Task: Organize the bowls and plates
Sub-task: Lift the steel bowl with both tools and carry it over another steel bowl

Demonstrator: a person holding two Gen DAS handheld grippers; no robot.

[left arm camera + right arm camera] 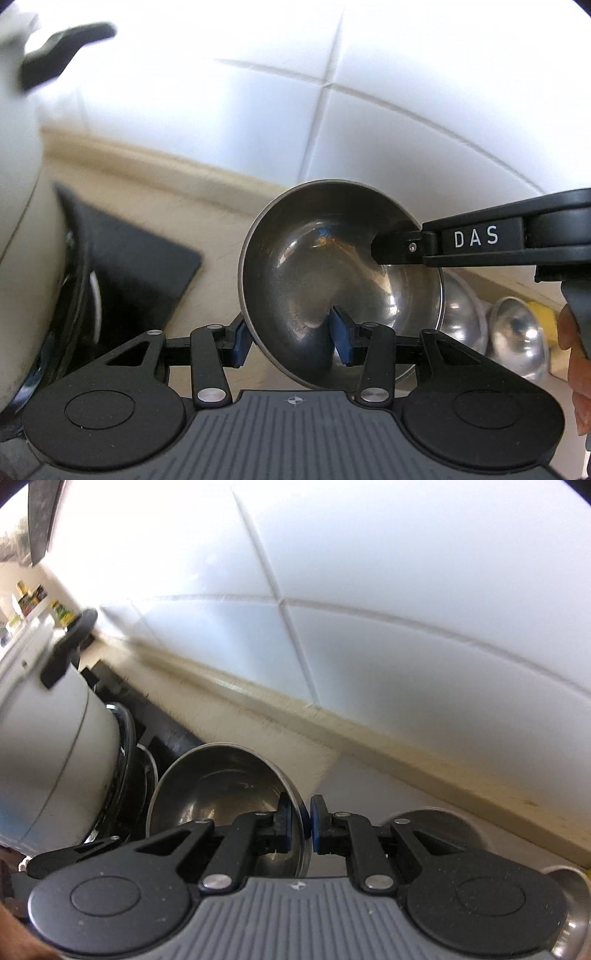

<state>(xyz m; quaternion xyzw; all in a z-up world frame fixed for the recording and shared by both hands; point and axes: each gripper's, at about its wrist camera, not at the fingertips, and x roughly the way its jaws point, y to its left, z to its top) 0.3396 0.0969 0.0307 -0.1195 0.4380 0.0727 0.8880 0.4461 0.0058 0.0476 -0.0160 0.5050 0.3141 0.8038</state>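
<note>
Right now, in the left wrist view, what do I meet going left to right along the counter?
White pot → black mat → held steel bowl → two upturned steel bowls → yellow item.

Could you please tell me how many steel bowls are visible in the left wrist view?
3: one round steel bowl clamped by both grippers, two upturned shiny steel bowls behind it on the counter. Others may be hidden.

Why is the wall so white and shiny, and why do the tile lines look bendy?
Left wrist view: bright light washes out the tiled wall, and the kettle is blurred. Right wrist view: the same glare whitens the wall; the fisheye lens bends the straight grout lines. The bowl stays fairly sharp.
</note>
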